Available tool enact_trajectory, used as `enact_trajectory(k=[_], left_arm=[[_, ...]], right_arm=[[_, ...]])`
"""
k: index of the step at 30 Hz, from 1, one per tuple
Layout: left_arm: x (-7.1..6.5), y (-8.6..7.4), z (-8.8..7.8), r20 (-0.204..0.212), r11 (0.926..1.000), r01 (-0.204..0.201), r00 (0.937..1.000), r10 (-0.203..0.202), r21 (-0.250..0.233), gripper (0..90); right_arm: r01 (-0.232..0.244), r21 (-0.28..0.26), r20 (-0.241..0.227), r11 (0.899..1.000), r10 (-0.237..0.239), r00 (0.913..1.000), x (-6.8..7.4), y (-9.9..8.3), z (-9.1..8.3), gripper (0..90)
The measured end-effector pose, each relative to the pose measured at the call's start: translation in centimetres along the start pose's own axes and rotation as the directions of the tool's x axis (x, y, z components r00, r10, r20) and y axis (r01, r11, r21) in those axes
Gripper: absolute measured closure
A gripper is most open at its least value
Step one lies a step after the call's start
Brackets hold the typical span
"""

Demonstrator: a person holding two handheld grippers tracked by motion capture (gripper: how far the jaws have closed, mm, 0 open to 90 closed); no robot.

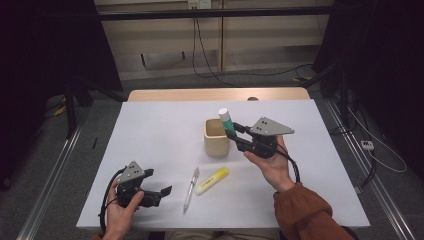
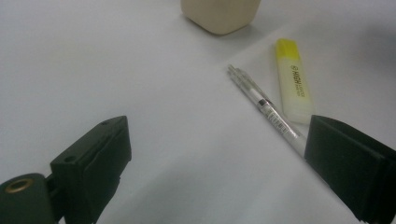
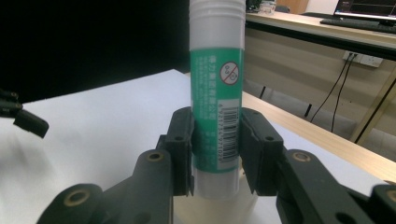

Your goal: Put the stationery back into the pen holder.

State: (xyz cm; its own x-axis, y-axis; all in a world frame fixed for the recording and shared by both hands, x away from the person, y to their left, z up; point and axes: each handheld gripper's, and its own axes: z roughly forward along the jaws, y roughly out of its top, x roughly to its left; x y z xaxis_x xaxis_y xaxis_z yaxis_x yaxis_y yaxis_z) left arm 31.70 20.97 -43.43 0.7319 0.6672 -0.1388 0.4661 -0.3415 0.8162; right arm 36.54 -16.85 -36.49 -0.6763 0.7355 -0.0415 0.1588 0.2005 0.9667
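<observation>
My right gripper [image 1: 231, 131] is shut on a green glue stick [image 1: 226, 120] with a white cap, held upright just above a beige cup [image 1: 216, 138]. In the right gripper view the pads [image 3: 184, 140] press on the glue stick's [image 3: 217, 84] lower half, with the cup's rim [image 3: 187, 210] beneath it. My left gripper [image 1: 161, 195] rests low at the table's front left, open and with nothing in it. Between its jaws [image 2: 219, 140] lies bare table, and a clear pen [image 2: 266, 107] and a yellow highlighter [image 2: 294, 81] lie just beyond the right-hand jaw.
The pen [image 1: 190, 190] and highlighter [image 1: 212, 181] lie side by side on the white table [image 1: 150, 140], in front of the cup. A wooden strip runs along the table's far edge. Cables trail over the floor behind and to the right.
</observation>
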Motion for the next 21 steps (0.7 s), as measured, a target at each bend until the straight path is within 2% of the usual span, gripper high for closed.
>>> enact_trajectory(k=[7,21], left_arm=[[0.0,0.0,0.0,0.004,1.0,-0.005,1.0,0.005,-0.001,7.3],[0.0,0.0,0.0,0.006,1.0,-0.003,1.0,0.003,0.0,7.3]], right_arm=[[0.006,-0.026,-0.01,1.0,-0.007,0.9999,0.0,0.4,1.0,67.2],[-0.05,-0.051,0.006,0.997,0.05,0.9987,-1.2,0.7,3.3,67.3]])
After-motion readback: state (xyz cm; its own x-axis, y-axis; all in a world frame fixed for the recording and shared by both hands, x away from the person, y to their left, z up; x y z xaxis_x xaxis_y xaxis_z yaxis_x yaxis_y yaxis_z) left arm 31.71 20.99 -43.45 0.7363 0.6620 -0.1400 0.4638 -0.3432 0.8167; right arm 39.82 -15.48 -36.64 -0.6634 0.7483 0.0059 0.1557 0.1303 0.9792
